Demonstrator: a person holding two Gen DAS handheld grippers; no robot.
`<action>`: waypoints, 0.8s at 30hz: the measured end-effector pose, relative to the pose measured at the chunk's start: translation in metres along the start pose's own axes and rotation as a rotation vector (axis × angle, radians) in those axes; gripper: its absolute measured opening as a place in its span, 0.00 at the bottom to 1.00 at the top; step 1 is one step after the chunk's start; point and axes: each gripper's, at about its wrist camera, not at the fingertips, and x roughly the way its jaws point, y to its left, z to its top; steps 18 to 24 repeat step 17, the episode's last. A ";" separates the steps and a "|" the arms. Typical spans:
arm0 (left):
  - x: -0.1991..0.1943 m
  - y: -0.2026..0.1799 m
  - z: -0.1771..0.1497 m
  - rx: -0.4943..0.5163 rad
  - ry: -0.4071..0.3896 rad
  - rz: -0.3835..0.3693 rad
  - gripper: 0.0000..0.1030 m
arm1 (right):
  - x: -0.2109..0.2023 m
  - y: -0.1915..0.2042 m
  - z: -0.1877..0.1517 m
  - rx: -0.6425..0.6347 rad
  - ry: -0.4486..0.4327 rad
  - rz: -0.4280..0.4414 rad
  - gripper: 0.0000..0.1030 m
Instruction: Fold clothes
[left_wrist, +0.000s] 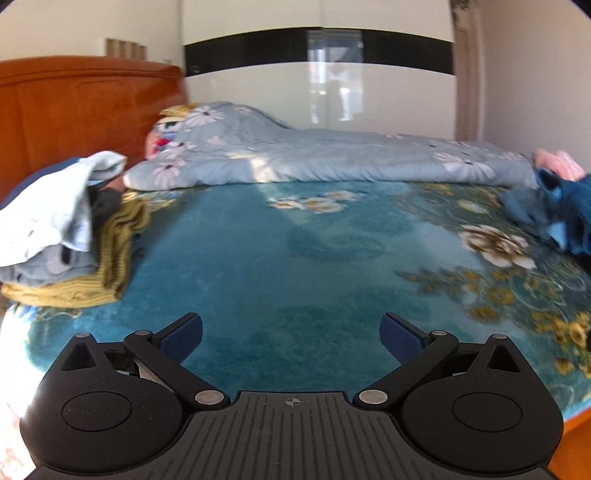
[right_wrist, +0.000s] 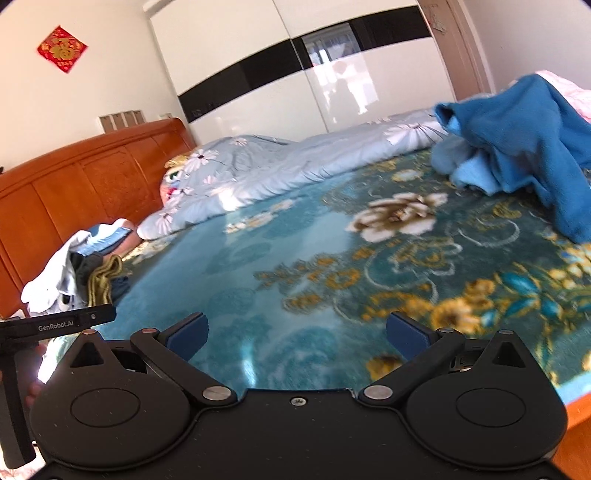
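- The left tongs (left_wrist: 290, 334) are seen spread wide at the bottom of the left wrist view, nothing held between them, above the teal floral blanket (left_wrist: 280, 266).
- The right tongs (right_wrist: 297, 334) are likewise seen spread apart and empty, low in the right wrist view.
- A heap of clothes (left_wrist: 62, 236), with a white garment on top and an olive knit beneath, is seen at the left edge of the frame, by the wooden headboard (left_wrist: 85, 107).
- A blue garment (right_wrist: 524, 147) is seen crumpled at the upper right of the right wrist view, on the blanket.
- A pale floral quilt (left_wrist: 314, 158) is laid across the far side of the bed.
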 end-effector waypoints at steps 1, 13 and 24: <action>0.000 -0.005 -0.001 -0.004 0.010 -0.017 1.00 | -0.001 -0.001 -0.002 0.003 0.007 -0.003 0.99; 0.009 -0.013 -0.019 -0.049 0.130 -0.075 1.00 | 0.004 0.006 -0.009 0.002 0.052 -0.003 0.99; 0.008 -0.005 -0.024 -0.064 0.142 -0.062 1.00 | 0.010 0.011 -0.010 -0.002 0.073 -0.003 0.99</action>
